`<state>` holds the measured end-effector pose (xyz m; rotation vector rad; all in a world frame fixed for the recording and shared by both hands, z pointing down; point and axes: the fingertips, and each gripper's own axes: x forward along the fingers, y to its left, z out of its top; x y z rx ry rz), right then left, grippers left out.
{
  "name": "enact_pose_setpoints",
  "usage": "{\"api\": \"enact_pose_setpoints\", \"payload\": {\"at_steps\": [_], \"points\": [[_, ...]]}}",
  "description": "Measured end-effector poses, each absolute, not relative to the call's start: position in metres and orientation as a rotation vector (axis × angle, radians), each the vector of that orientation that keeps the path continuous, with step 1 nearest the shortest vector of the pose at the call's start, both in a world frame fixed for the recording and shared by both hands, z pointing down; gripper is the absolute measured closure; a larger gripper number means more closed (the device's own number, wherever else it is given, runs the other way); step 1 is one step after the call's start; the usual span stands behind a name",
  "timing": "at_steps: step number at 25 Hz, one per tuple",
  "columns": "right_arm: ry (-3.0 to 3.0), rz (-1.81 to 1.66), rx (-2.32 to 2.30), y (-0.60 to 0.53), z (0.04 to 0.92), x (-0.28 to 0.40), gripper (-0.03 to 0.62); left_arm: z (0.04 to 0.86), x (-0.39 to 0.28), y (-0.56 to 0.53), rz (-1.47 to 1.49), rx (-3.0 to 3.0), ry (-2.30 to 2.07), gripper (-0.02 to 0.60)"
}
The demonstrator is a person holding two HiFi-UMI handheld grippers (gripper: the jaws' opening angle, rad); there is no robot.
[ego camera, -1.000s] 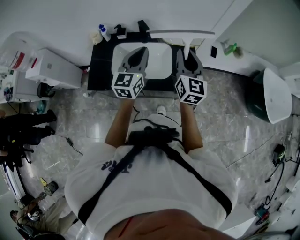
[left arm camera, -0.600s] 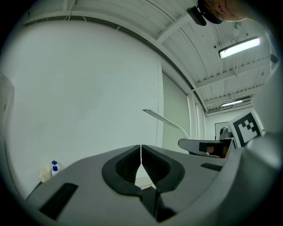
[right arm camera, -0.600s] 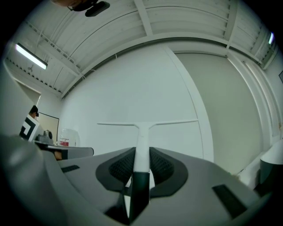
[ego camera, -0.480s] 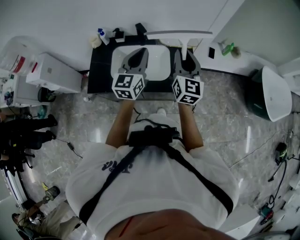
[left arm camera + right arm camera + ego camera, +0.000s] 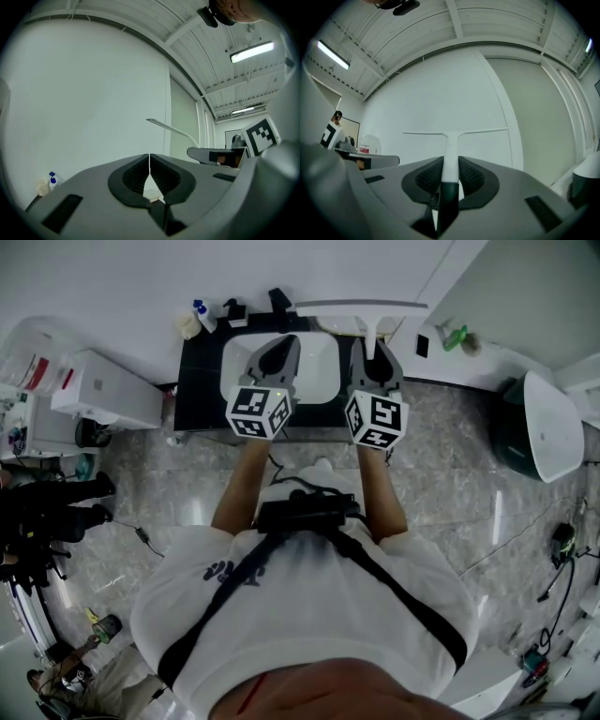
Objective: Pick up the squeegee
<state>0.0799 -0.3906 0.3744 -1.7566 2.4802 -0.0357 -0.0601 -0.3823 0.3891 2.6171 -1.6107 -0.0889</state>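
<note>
Right gripper point(image 5: 450, 174) is clamped on the squeegee point(image 5: 452, 140), pads on the white shaft just above its dark grip section. The blade sits crosswise out front, in the air over the back of the sink point(image 5: 323, 371), near the wall. Likely light, rigid plastic. The smooth shaft may twist, so hold low by the dark part. Left gripper point(image 5: 149, 174) is closed on nothing.
</note>
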Motion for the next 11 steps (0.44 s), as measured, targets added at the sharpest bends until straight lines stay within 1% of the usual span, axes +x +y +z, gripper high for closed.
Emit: {"api": "enact_pose_setpoints", "payload": {"at_steps": [11], "points": [[2.469,-0.028,-1.782,-0.398,0.376,0.087,0.499,0.383,-0.048,-0.389,-0.134,2.630,-1.545,0.566]]}}
